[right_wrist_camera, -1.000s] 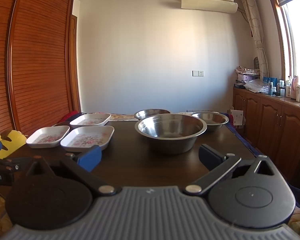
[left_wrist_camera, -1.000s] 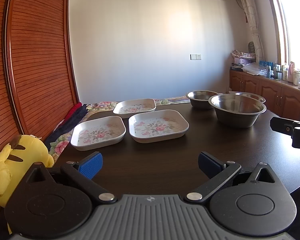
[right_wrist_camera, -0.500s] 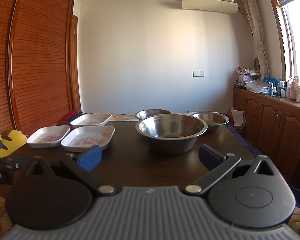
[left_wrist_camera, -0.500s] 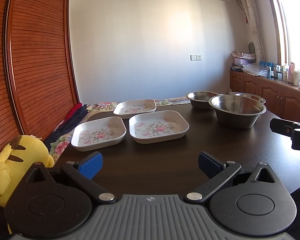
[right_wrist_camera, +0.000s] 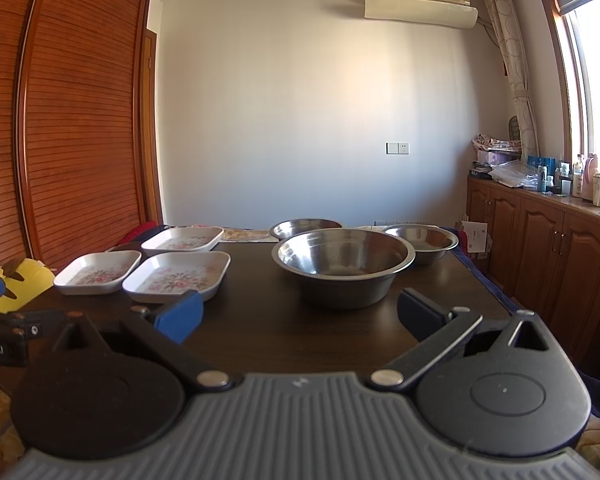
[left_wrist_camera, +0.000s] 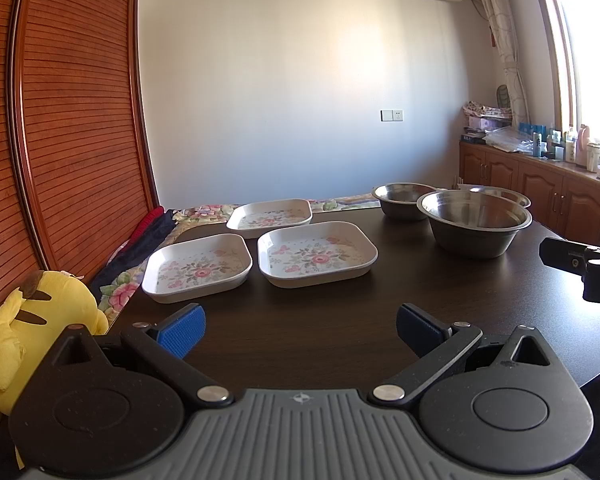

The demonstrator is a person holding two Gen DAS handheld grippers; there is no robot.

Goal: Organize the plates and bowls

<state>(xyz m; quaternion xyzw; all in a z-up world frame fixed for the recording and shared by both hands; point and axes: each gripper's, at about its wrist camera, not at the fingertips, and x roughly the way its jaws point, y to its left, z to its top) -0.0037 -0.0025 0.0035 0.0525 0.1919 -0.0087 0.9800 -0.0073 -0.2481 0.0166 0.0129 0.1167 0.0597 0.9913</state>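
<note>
Three white rectangular plates with pink floral prints are set on the left part of a dark brown wooden table. The near-left plate and the near-right plate lie side by side, close together but apart, and the far plate is placed behind the gap between them. None of the plates is stacked.

On the right part of the table three round stainless-steel bowls are found. The large bowl is nearest, and two smaller ones are seen behind it: the far-left small bowl and the far-right small bowl. Whether the bowls touch cannot be told, since the large one overlaps both in each view.

The left gripper is held low over the near edge of the table, facing the plates; its blue-padded fingers are spread wide and nothing is gripped between them. The right gripper is likewise held at the near edge, facing the large bowl, with its fingers spread wide and nothing between them. Each gripper is partly seen at the edge of the other's view.

A yellow plush toy is seen off the near-left corner of the table, beside a floral-patterned cloth. A slatted reddish wooden wardrobe fills the left side, a white air conditioner is mounted on the far wall, and wooden cabinets topped with bottles run under the window at the right.
</note>
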